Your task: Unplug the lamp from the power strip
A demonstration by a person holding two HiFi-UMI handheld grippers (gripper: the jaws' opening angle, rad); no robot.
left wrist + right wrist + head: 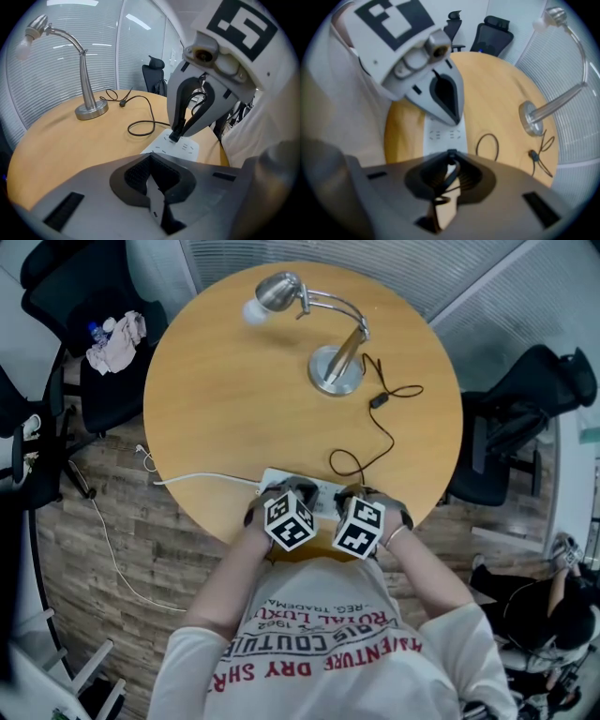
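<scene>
Since the right gripper [450, 159] is clenched on the lamp plug [174, 137], seated in the power strip [187, 150] at the near edge of the table [225, 409], while the shut, empty left gripper [151, 161] pins that strip, a crooked pull may slip off.

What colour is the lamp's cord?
Black. The cord shows best in the left gripper view.

Soft, even light lay on the round pale-wood counter [216, 409], shadows faint. Both gripper views bulged fish-eye and blackened at the corners. Blur smeared the black plug [450, 156] between the right jaws; the brushed-steel gooseneck lamp [529, 119] beyond looked sharper.
</scene>
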